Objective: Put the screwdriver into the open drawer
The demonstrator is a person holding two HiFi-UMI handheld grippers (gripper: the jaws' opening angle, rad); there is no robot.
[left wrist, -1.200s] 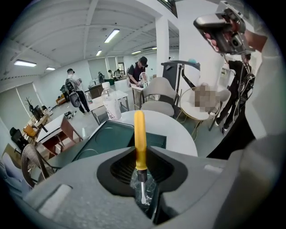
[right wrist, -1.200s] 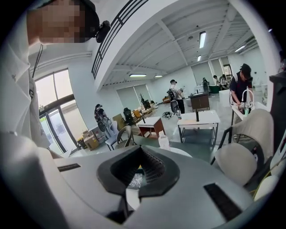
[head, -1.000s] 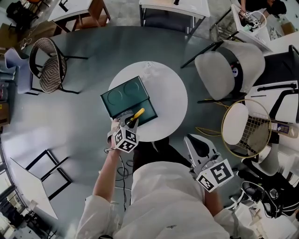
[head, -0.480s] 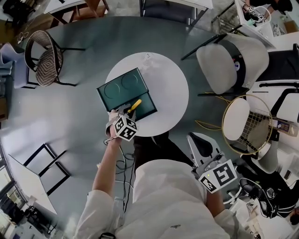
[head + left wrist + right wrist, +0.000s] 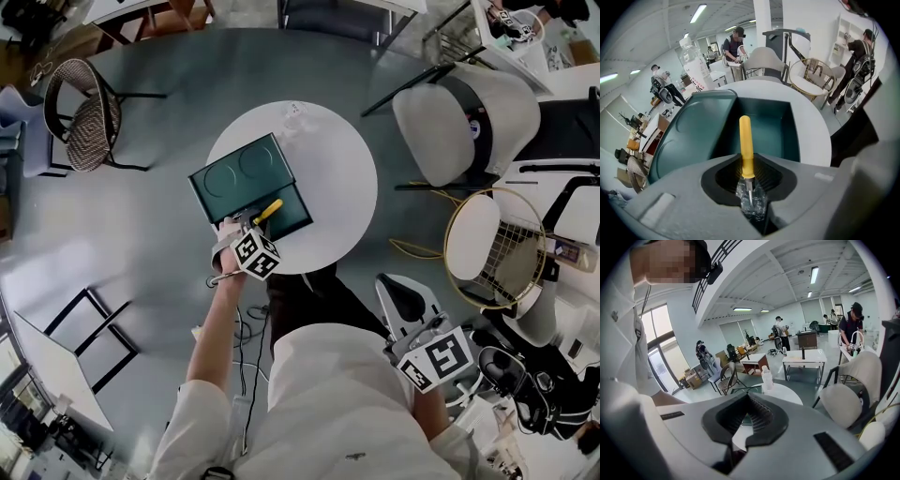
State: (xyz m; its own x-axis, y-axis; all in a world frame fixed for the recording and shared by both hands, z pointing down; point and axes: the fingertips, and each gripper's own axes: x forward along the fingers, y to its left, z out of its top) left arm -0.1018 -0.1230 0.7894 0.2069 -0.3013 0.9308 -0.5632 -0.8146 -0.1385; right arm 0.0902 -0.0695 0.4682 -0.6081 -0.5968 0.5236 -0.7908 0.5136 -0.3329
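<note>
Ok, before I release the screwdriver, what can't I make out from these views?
- Screwdriver tip: in the left gripper view it is buried between the shut jaws of the left gripper.
- Near part of the drawer floor: in the left gripper view, the gripper's body hides it.
- Height of the handle above the drawer floor: too small in the head view, where the marker cube covers the jaws.

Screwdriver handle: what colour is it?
Yellow; the screwdriver handle shows best in the left gripper view.
</note>
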